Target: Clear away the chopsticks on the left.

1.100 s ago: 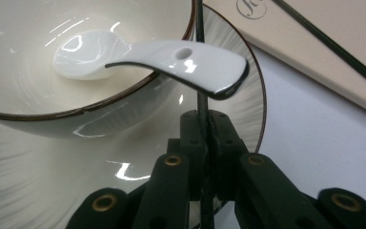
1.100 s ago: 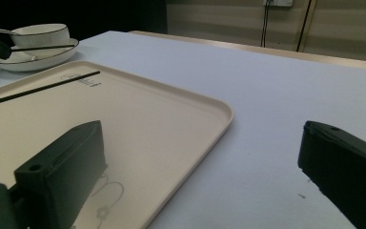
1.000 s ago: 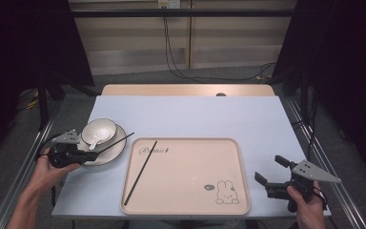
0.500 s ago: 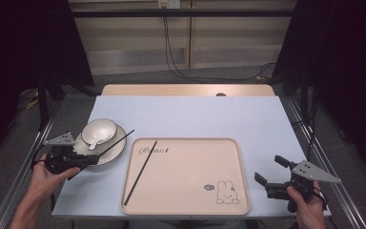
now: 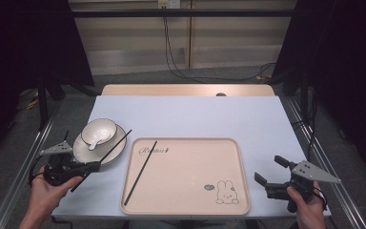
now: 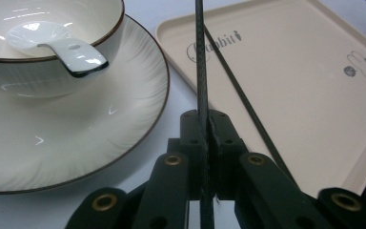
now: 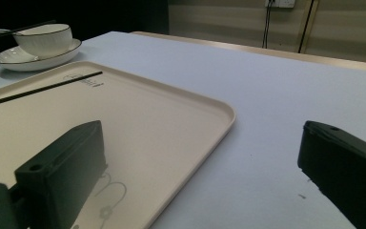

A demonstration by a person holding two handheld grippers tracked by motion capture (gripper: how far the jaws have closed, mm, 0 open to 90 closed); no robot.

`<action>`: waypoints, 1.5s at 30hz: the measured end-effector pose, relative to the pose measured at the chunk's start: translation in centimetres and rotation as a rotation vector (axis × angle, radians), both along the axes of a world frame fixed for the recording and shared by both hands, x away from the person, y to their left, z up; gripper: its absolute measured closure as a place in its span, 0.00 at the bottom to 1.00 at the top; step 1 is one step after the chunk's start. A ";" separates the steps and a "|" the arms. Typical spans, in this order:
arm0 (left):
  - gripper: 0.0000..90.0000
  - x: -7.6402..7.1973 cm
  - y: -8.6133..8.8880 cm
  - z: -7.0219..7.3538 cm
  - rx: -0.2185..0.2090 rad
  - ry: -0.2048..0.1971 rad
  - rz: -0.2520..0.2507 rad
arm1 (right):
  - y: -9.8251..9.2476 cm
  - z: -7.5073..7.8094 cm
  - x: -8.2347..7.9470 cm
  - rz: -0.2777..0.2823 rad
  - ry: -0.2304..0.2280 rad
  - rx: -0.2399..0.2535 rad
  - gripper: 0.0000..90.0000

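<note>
Left gripper jaws clamped on 1 chopstick over the plate, second chopstick on tray, right gripper jaws wide apart, empty

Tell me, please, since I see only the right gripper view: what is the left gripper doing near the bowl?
Observer: The left gripper is shut on a black chopstick.
Operator: Thank you. Is anything inside the bowl?
Observer: Yes, a white spoon rests in the bowl, its handle over the rim.
Operator: And where is my own gripper?
Observer: The right gripper stands open beside the tray's right edge, holding nothing.
</note>
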State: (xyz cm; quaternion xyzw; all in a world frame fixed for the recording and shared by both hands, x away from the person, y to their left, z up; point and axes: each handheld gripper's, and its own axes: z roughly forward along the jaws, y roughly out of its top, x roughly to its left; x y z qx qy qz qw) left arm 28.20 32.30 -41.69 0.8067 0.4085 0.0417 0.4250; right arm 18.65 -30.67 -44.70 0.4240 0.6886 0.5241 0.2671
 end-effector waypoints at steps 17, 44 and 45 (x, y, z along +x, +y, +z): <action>0.95 -4.0 -4.2 1.1 -0.025 -0.040 0.147 | 0.1 0.0 0.0 0.004 -0.002 -0.002 0.02; 0.95 -2.4 -12.8 -1.0 0.011 0.053 0.251 | 0.1 0.0 0.0 0.009 -0.002 -0.003 0.02; 0.95 -2.2 -12.9 -1.0 0.016 0.055 0.252 | 0.1 0.0 0.0 0.008 -0.004 -0.005 0.02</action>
